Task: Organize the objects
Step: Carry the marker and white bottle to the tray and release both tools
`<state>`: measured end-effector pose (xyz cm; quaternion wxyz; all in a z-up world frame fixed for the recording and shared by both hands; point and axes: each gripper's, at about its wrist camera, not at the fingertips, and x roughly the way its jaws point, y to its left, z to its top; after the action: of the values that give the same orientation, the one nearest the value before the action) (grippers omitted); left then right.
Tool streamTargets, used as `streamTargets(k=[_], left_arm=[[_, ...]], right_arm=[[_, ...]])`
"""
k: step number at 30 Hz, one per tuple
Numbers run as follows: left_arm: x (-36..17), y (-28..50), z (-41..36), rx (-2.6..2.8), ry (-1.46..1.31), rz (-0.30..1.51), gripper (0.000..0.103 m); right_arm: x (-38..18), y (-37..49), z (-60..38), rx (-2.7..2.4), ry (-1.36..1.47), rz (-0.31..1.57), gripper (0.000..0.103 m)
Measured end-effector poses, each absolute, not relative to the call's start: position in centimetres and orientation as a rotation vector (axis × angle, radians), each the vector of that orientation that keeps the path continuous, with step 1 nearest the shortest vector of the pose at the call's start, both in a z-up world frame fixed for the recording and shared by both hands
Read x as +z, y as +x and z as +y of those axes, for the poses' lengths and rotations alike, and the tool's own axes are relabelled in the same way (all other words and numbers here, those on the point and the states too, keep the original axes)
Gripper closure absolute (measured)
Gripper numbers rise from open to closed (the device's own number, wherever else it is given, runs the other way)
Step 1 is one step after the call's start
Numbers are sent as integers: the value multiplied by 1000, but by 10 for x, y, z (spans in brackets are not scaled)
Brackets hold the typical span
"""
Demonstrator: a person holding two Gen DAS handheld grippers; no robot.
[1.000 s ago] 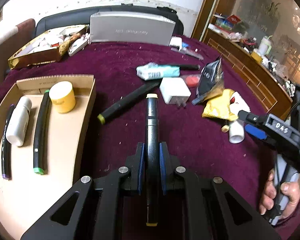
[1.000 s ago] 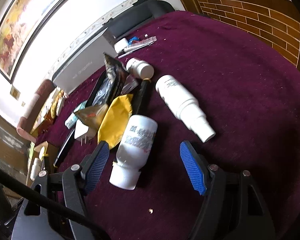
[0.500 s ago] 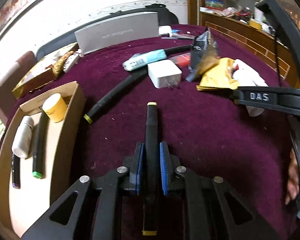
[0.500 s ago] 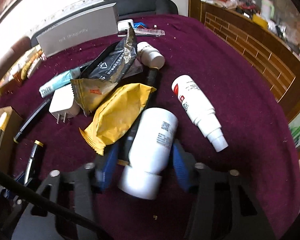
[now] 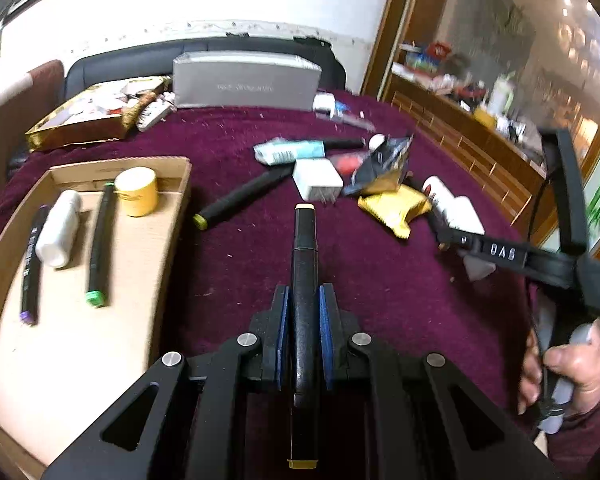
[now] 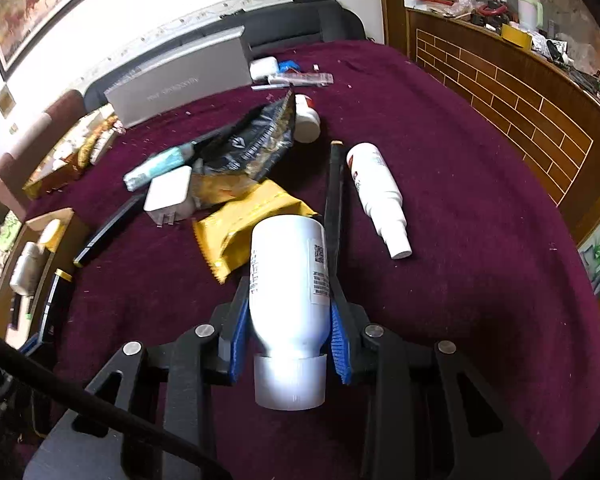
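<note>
So a second ago our right gripper (image 6: pixel 290 322) had its fingers spread wide around the white bottle (image 6: pixel 288 280) lying on the worktop (image 6: pixel 460 200); now they're closing in and the blue pads are already pressing on both sides of it, near the cap end, so it looks like we've got it. Our left gripper (image 5: pixel 304 320) hasn't changed its grip at all, fingers clamped on the black marker (image 5: pixel 305 276) like before, yellowish tip pointing away from us, and it has swung a bit so the tray (image 5: pixel 180 184) on the left sits more in view. That tray already has a yellow jar (image 5: pixel 137 191), a small white bottle (image 5: pixel 58 228) and two markers in it, so our guess is both things in hand are headed there next. The pile in the middle is untouched: yellow packet (image 6: pixel 256 216), black foil bag (image 6: pixel 256 140), white charger (image 6: pixel 168 196), teal tube (image 6: pixel 158 166), a spray bottle (image 6: pixel 378 192) and another black marker (image 6: pixel 334 200) right beside the one we've grabbed. Hard to say whether the bottle is actually off the cloth yet, since the wrist view hides its underside. The left view is smeared with motion blur, the labels are unreadable, and of the tray's near end we only see part.
</note>
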<state>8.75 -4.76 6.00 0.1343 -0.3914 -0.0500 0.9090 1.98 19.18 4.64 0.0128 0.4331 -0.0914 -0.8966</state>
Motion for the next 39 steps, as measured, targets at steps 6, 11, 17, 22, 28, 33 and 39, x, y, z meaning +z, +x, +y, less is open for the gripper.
streamTargets(k=[6,11,17,22,28,33,39], left_arm=[[81,107,-83,2645,-1058,-300,92],[99,120,-114,2691,-1010,-367,92],[107,117,-163,2785,-1019,-416,92],[99,94,-195,2855,-1100,-394,92],[74,63,-221,2867,-1226,-397,92],[55,45,-228,2857,-1337,-390,92],[41,29,-231,2806,-1420,-398,92]], right_arm=[[67,35,176,-2760,1269,-313,71],[86,43,153,-2694,1212,-336,71],[103,39,112,-2573,1182,-339,71],[103,25,63,-2443,1201,-318,71],[87,3,2,-2327,1260,-260,71],[69,-14,-39,-2243,1331,-221,71],[46,-34,-72,-2204,1411,-155,71]])
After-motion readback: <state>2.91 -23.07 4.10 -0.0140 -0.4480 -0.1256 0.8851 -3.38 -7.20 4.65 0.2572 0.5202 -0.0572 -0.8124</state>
